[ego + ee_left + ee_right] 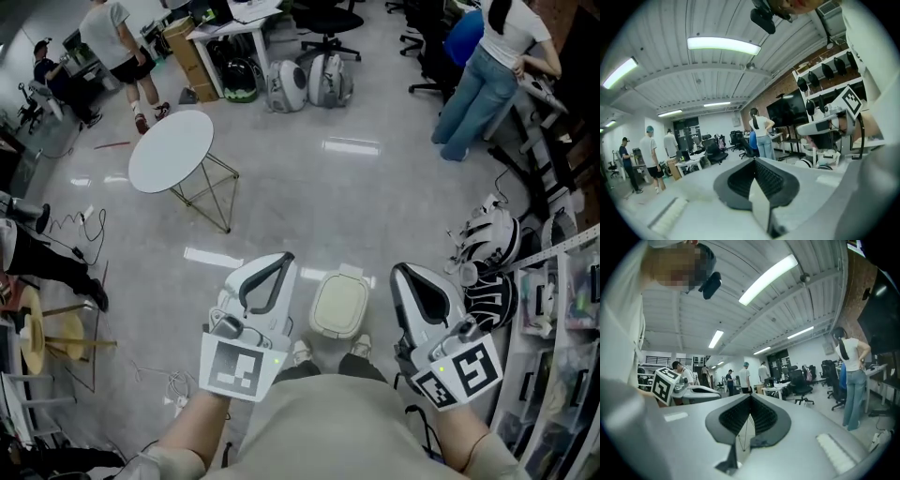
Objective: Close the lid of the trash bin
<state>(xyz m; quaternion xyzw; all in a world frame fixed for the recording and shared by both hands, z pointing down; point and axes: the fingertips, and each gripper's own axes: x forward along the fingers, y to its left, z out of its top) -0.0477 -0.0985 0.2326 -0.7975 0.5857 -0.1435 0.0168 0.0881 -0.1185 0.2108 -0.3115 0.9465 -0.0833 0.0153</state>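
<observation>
A small cream trash bin (338,306) stands on the grey floor just in front of the person's shoes, and its lid lies flat on top. My left gripper (273,269) hangs just left of the bin, above the floor, with its jaws together and nothing in them. Just right of the bin is my right gripper (410,279), also shut and empty. Neither touches the bin. In the left gripper view the left gripper (755,163) points out across the room, as does the right gripper (749,400) in the right gripper view. The bin shows in neither gripper view.
A round white table (172,150) on thin wire legs stands at the far left. Backpacks (306,84) lie by desks at the back. Shelves and helmets (489,236) crowd the right side. Cables and a wooden stool (42,333) are at the left. People stand at both far corners.
</observation>
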